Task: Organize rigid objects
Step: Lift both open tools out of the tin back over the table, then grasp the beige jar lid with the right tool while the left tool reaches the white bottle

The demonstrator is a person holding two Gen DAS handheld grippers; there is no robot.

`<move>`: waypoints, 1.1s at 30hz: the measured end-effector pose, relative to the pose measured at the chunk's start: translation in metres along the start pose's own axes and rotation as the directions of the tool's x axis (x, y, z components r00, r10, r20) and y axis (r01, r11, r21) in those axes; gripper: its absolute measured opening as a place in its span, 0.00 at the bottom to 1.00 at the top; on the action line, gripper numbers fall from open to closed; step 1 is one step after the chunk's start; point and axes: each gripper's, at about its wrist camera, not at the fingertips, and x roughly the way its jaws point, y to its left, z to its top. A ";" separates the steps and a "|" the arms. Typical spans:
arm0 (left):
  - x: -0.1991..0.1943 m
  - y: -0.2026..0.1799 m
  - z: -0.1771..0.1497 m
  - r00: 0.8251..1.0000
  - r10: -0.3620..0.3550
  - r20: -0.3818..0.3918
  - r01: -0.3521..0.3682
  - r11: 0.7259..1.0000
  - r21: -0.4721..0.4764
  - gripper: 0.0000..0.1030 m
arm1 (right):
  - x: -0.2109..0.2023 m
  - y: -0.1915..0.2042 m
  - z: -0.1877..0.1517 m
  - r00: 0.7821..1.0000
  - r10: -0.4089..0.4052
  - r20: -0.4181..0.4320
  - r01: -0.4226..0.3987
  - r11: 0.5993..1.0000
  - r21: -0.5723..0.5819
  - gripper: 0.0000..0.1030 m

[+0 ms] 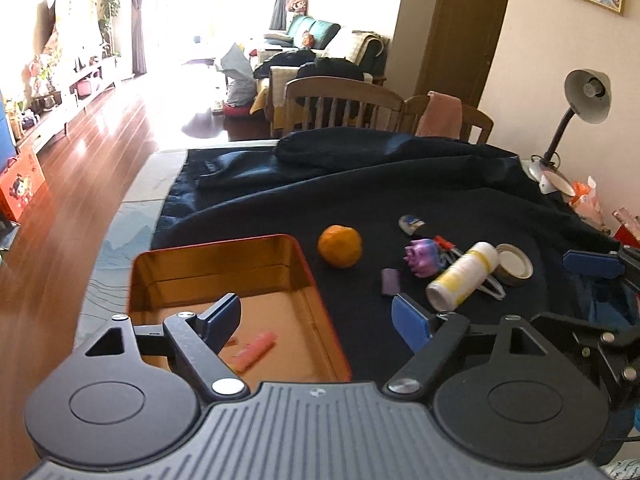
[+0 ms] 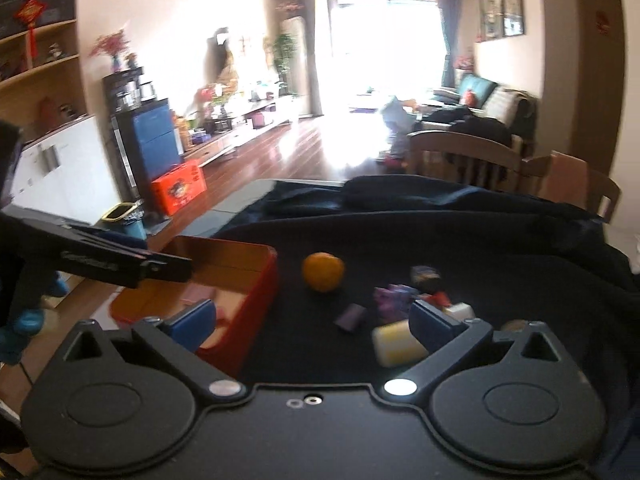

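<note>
On the near-left of the dark navy cloth (image 1: 400, 200) sits the open rectangular tin box, red outside and gold inside (image 1: 224, 264). It's the obvious drop target, placed within easy reach of both grippers. One pink stick-shaped item (image 1: 254, 351) already lies flat on its floor near the front wall, so sorting looks barely started.

Right of the tin, apart from it, is the round orange fruit (image 1: 340, 246). Further right is the unsorted cluster: small purple block (image 1: 390, 281), purple-lilac ridged toy (image 1: 421, 257), white-and-yellow plastic bottle lying on its side (image 1: 462, 278), gold-rimmed round lid (image 1: 514, 265) touching the bottle's far end, and a small white-blue capsule-shaped thing (image 1: 412, 224) beyond. Red-tipped bits behind the toy could be pens; the view is too blurred to say.

Left gripper (image 1: 318, 318) hovers over the tin's near right corner with jaws spread wide and nothing between them; a released, ready posture. Right gripper (image 2: 312, 320) is likewise spread and empty, aimed between the tin and the cluster, its right finger just above the bottle (image 2: 396, 342). My read: bottle or purple block is the next grab. The bottle lies on its side, so it may roll if nudged.
</note>
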 end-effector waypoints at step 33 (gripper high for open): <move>0.091 -0.140 0.016 0.998 -0.056 -0.021 0.058 0.990 0.128 0.84 | 0.001 -0.172 -0.039 0.980 -0.177 -0.087 0.185 0.979 0.087 1.00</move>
